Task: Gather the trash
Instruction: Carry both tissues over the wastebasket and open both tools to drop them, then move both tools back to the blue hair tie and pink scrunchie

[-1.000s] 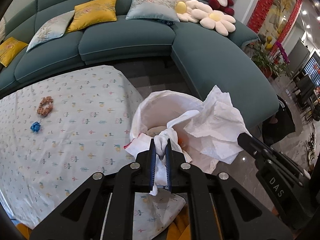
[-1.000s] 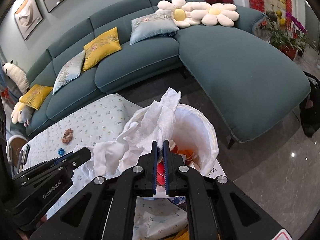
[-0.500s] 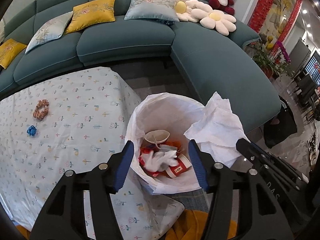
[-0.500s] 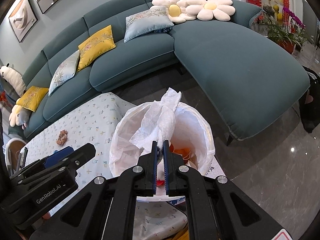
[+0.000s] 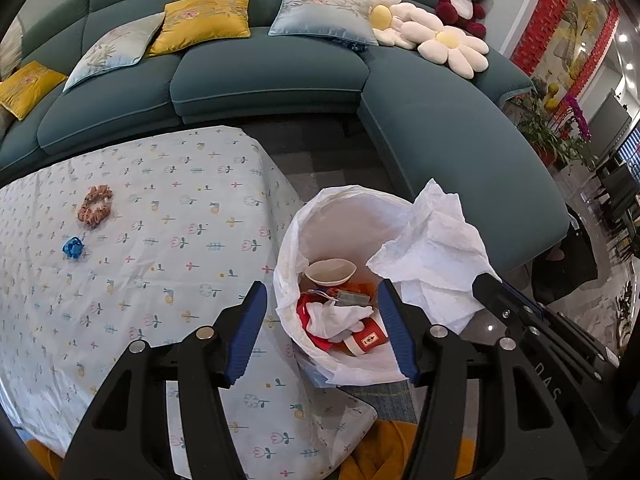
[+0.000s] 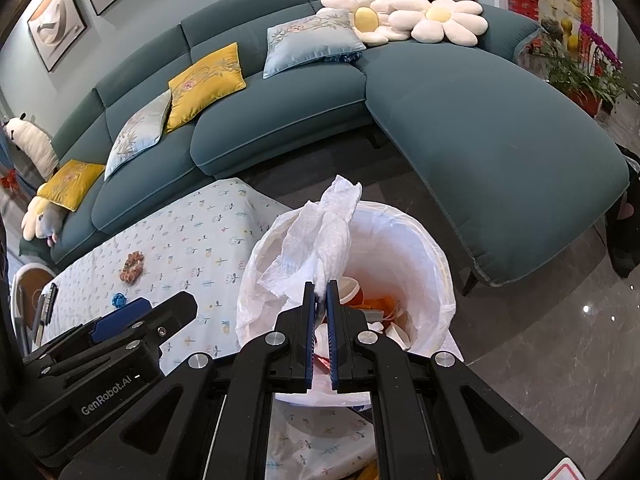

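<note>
Big teal sofa (image 5: 276, 68) curves round the back, velvety and piped, with 2 mustard cushions (image 5: 202, 20) and 2 fluffy daisy pillows (image 5: 454, 46) along it. In front, the table (image 5: 168, 216) under a soft pale cloth printed with little flowers, a rust scrunchie (image 5: 95, 206) and a small blue clip (image 5: 73, 247) lying apart on it. Just beside the table corner sits the round trash bin (image 6: 424, 256), lined with a thin, glossy white bag (image 5: 296, 240). Inside it: a white paper bowl (image 5: 331, 272), red and orange wrappers (image 5: 362, 338), and a crumpled white tissue (image 5: 338, 316) lying on top of the heap. The left gripper (image 5: 322, 336) hovers right above that tissue with its blue ribbed pads spread about halfway, nothing between them. The right gripper (image 6: 320, 296) is pinched tight on a large crinkled paper towel (image 6: 320, 236), held up over the bin's mouth, its loose end standing upright.
</note>
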Motion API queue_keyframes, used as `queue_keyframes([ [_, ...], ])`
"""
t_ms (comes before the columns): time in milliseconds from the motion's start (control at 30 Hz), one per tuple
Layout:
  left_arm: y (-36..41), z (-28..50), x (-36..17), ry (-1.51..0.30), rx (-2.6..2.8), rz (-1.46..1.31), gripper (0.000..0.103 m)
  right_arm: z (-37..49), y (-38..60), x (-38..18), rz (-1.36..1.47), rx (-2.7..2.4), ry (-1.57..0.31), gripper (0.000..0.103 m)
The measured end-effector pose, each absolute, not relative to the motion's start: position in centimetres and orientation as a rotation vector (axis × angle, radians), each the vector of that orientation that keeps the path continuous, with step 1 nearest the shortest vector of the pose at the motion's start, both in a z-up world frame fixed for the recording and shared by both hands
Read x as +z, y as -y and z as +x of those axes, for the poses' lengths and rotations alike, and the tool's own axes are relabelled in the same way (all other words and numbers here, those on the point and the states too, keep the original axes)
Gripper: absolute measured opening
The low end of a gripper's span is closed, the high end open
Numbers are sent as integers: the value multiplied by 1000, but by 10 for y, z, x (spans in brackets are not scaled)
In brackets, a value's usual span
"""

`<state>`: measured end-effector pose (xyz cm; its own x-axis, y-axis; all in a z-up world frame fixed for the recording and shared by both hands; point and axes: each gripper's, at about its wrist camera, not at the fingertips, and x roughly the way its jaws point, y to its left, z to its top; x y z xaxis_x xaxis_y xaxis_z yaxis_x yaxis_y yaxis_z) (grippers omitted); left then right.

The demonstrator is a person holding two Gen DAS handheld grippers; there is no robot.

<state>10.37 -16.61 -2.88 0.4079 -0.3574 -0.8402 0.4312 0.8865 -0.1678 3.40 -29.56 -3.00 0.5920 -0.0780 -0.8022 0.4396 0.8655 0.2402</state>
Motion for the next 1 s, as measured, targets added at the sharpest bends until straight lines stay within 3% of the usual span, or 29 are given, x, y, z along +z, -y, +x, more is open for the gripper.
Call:
queue_keyframes([
  [167,159,106,-30,-1039,-474,73,59,38,292,-27,430,-313,-890,16],
  [233,156,108,-30,-1039,-466,69,60,37,291,-24,424,-327,-880,35],
  [300,154,108,-29,-1037,-456,66,64,36,290,-22,420,-334,-867,40],
  [400,147,109,-28,-1024,-431,58,70,38,288,-19,413,-332,-866,41],
  [733,123,111,-20,-1006,-390,27,74,42,265,-7,381,-324,-852,56],
  [1000,98,110,-10,-982,-358,4,76,45,243,5,346,-302,-844,59],
])
